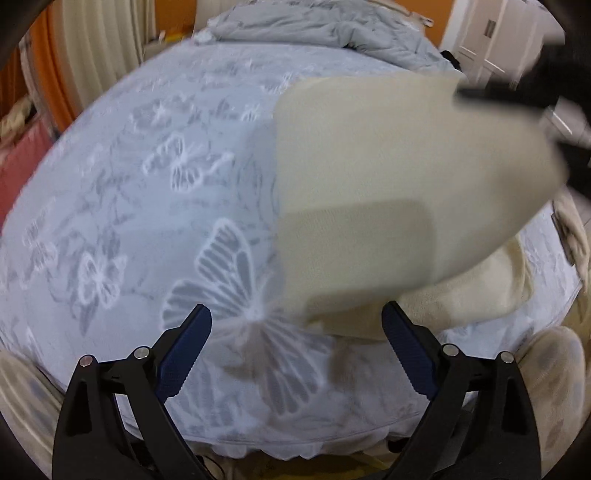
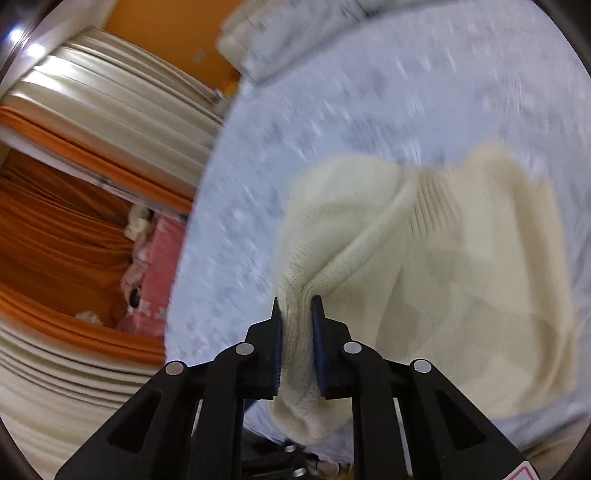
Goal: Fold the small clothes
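A cream knit garment [image 2: 443,277] hangs over a pale blue bedspread [image 2: 369,92] printed with butterflies. My right gripper [image 2: 296,302] is shut on a bunched edge of it, and the knit is pinched between the blue pads. In the left wrist view the same garment [image 1: 388,166] is a blurred cream sheet lifted at the right, and its lower part rests on the bedspread [image 1: 147,184]. The dark, blurred right gripper [image 1: 517,92] is at its top corner. My left gripper [image 1: 295,310] stands open above the bedspread, just short of the garment's lower edge, with nothing between its fingers.
A rumpled grey quilt [image 1: 314,26] lies at the far end of the bed. Orange and cream curtains [image 2: 74,221] hang along the bed's side, with a pink bundle [image 2: 155,266] by them. A white door [image 1: 491,33] stands at the far right.
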Demonstrator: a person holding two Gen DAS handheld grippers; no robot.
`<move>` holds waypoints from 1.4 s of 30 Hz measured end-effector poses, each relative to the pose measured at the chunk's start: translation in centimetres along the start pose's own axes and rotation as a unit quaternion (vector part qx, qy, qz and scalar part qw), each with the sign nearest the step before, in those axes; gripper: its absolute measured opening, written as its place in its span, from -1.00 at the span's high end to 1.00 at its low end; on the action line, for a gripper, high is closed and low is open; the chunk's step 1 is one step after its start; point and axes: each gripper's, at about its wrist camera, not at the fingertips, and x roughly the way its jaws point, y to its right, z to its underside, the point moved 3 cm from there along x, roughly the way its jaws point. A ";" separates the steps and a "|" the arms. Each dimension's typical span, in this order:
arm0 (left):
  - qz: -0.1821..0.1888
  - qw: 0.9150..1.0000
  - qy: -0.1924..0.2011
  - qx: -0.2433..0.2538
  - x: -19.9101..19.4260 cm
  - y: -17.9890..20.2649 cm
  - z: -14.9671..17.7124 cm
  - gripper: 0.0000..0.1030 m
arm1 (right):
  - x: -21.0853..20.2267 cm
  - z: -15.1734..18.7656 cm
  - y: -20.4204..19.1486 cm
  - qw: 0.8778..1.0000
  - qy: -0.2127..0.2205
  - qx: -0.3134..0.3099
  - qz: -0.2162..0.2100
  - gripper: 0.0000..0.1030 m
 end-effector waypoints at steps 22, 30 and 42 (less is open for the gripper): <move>0.021 0.999 -0.040 0.027 2.0 5.6 -1.3 0.42 | -2.9 4.0 15.4 0.990 -0.017 0.083 0.113 -0.15; 0.031 0.999 -0.011 -0.022 -0.6 4.1 -2.6 0.71 | -7.2 0.7 10.5 0.995 0.055 0.003 0.080 0.75; -0.040 0.997 -0.048 0.050 2.7 5.7 -0.5 0.53 | -5.1 3.3 16.3 0.987 0.014 0.092 0.134 0.34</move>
